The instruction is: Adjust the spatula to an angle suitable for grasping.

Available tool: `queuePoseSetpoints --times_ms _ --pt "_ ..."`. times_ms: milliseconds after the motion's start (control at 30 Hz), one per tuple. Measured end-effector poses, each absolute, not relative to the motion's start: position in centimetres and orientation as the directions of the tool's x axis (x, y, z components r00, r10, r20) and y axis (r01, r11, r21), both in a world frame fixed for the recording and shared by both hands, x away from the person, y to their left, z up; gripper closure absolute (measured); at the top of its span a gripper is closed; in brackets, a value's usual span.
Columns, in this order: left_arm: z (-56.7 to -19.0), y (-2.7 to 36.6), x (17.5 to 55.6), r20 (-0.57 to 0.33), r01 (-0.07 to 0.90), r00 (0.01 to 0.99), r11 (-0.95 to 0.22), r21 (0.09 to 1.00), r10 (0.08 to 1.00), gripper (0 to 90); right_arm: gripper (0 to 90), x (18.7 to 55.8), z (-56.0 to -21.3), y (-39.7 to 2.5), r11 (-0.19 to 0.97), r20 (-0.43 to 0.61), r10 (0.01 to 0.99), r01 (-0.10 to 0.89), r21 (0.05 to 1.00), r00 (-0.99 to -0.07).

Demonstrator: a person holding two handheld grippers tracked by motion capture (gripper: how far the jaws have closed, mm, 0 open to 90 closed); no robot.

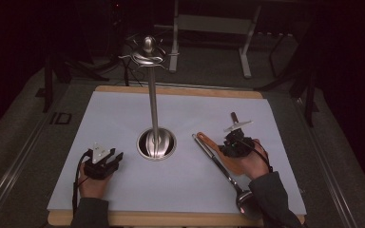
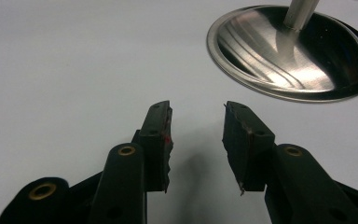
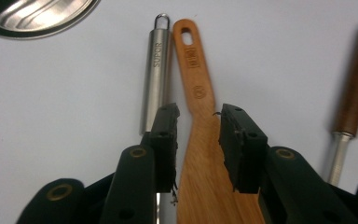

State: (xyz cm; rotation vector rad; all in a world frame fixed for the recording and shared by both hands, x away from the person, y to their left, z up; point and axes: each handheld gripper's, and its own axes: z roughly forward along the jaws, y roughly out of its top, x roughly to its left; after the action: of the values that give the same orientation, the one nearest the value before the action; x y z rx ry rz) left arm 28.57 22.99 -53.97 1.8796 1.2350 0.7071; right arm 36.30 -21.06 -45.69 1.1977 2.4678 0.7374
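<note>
Presently, at the near edge of the table [image 1: 123, 118], ladle [image 1: 221, 166] bowl lies nearest the person, by the right sleeve; polished steel, long slim handle running diag. up-left to approx. mid-table. Right gripper view: handle [image 3: 157, 70] is a brushed steel tube stamped "SUPOR", wire hang-loop at the far tip.

Right gripper [image 3: 198, 140], hand-held, low over wooden spatula [image 3: 200, 154]. Jaws spread, one either side of spatula neck, small gaps both sides; not pinching, contact not confirmed. Spatula: light orange-brown wood, grain visible, blade widening toward camera, narrow handle w/ oval hang-hole and two burnt-in marks (illegible). Lies just beside ladle handle, roughly parallel, right of centre on table. High view: right gripper [image 1: 237, 145] sits over spatula [image 1: 206, 140], handle end protruding up-left.

Third utensil [image 3: 352, 93] to the right: dark brown wood grip on steel shank, apart from spatula; head type cannot tell.

Left gripper [image 2: 196, 140], hand-held, near left part of table, jaws spread w/ bare white surface between, holding nothing. High view: left gripper [image 1: 102, 161] well apart from the utensils.

Mid-table: rack stand [image 1: 154, 109], round shiny steel base [image 2: 289, 51], upright pole, hooks at top, nothing hung.
</note>
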Motion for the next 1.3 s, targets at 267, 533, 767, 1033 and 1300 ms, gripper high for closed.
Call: queuePoseSetpoints --times_ms 267,533,767,1033,1300 --pt "-54.0 23.0 28.6 0.038 0.501 0.377 -0.239 0.832 0.925 61.9 67.8 37.3 -47.1 -19.0 0.557 -0.014 0.769 0.659 0.505 -0.639" --pt "-54.0 23.0 28.6 0.036 0.502 0.378 -0.237 0.832 0.925 61.8 65.7 38.5 -48.7 -17.6 0.572 0.028 0.762 0.693 0.439 -0.647" --pt "-54.0 23.0 28.6 0.037 0.502 0.377 -0.237 0.832 0.926 61.8 67.6 39.3 -49.7 -17.1 0.569 0.03 0.778 0.724 0.391 -0.628" --pt "-54.0 23.0 28.6 0.035 0.503 0.376 -0.236 0.831 0.926 61.7 66.8 40.2 -49.6 -18.0 0.528 0.046 0.813 0.768 0.363 -0.58" --pt "-54.0 23.0 28.6 0.037 0.503 0.376 -0.238 0.831 0.926 61.4 66.1 40.7 -49.5 -17.2 0.558 0.019 0.812 0.786 0.266 -0.583"
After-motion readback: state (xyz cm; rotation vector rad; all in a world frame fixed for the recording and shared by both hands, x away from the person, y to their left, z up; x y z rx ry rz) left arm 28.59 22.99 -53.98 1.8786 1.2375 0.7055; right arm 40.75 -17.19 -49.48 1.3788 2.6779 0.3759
